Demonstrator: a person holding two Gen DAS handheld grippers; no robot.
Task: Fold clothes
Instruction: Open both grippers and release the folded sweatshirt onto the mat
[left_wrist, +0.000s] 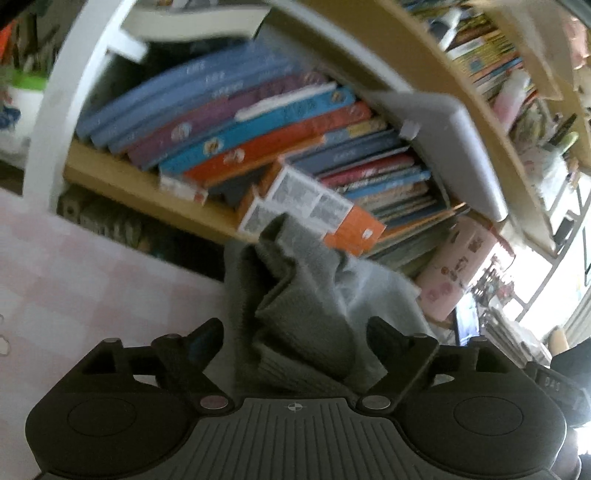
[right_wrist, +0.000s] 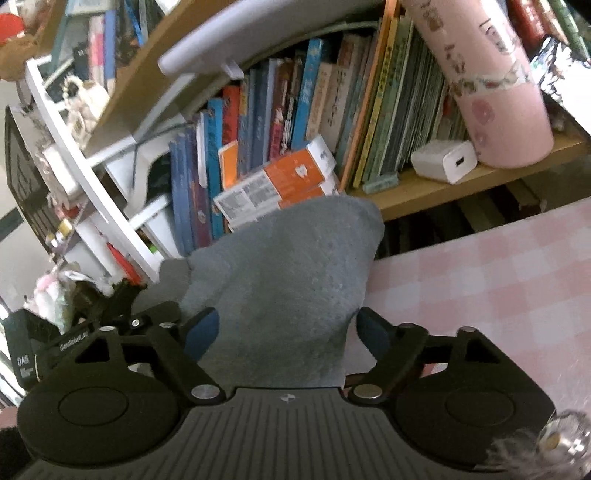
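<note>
- Both tongs stand wide: your left gripper (left_wrist: 295, 332) and right gripper (right_wrist: 288, 328) hold nothing.
- Let the soft grey knitted garment (right_wrist: 280, 280) settle on the pink checked tablecloth (right_wrist: 498, 280) before you press the fold.

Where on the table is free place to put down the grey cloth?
Free: the pink checked tablecloth, right of the grey knitted garment and below the wooden bookshelf. Also left of the garment in the left view. Crowded: the shelf with books.
</note>
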